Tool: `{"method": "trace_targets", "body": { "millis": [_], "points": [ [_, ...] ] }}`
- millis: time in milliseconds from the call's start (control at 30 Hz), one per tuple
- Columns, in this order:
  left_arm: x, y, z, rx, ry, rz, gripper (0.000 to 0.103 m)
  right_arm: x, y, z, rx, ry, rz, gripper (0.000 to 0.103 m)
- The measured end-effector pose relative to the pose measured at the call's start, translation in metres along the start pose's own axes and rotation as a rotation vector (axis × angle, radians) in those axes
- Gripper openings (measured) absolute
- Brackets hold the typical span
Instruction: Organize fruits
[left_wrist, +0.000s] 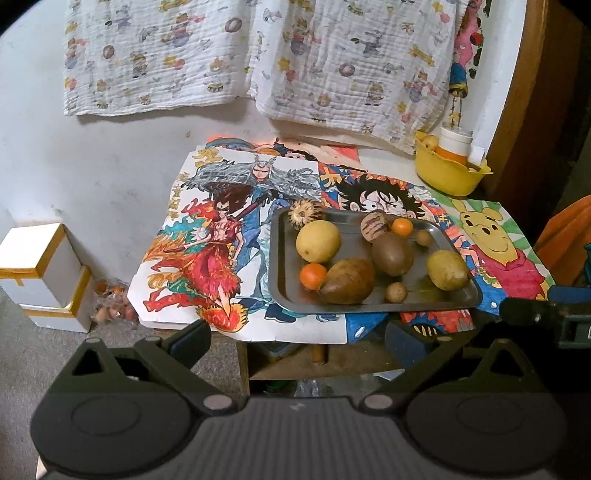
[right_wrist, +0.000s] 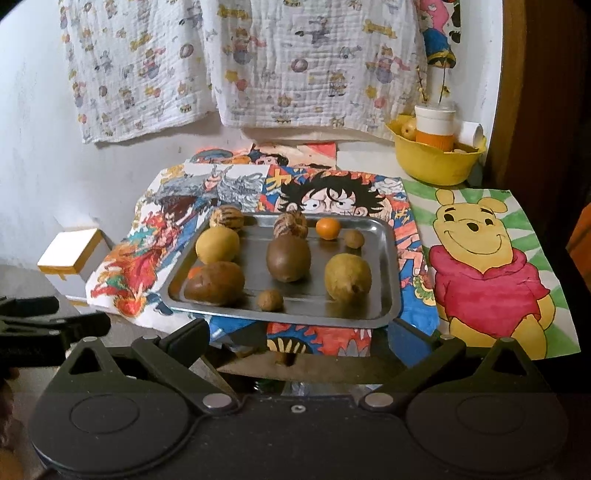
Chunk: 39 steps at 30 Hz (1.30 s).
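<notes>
Fruits (right_wrist: 288, 258) on tray (right_wrist: 384, 295), counter centre | bowl (right_wrist: 436, 158) at 1 o'clock | left claw (left_wrist: 299, 338) spread, empty | right claw (right_wrist: 299, 338) spread, empty

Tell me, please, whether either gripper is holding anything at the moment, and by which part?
Nothing is held. The left gripper and right gripper are both open and empty, short of the metal tray of fruit.

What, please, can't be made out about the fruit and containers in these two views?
- Yellow bowl, both views: its contents sit mostly behind its rim and the white-and-orange cup.
- Near orange, right wrist view: mostly behind the brown fruit.
- Small brown fruits: too small to identify.
</notes>
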<state>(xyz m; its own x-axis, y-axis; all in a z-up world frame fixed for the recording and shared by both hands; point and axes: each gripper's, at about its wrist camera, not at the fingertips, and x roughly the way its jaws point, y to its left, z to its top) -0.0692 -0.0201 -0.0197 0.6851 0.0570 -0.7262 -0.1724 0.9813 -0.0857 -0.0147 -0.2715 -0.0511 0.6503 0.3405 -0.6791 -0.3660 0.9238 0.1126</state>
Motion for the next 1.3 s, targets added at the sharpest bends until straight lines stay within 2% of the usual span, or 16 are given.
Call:
{"method": "trace_targets", "body": {
  "millis": [667,1300],
  "points": [
    [0.009,-0.022,0.003,0.005,0.009,0.006,0.102,0.002,-0.022,0.001,0.006,0.012,0.007,0.102],
    [0.009,-0.021,0.003,-0.001,0.010,0.010,0.102,0.008,-0.024,0.002,0.019,0.022,0.031,0.102]
  ]
}}
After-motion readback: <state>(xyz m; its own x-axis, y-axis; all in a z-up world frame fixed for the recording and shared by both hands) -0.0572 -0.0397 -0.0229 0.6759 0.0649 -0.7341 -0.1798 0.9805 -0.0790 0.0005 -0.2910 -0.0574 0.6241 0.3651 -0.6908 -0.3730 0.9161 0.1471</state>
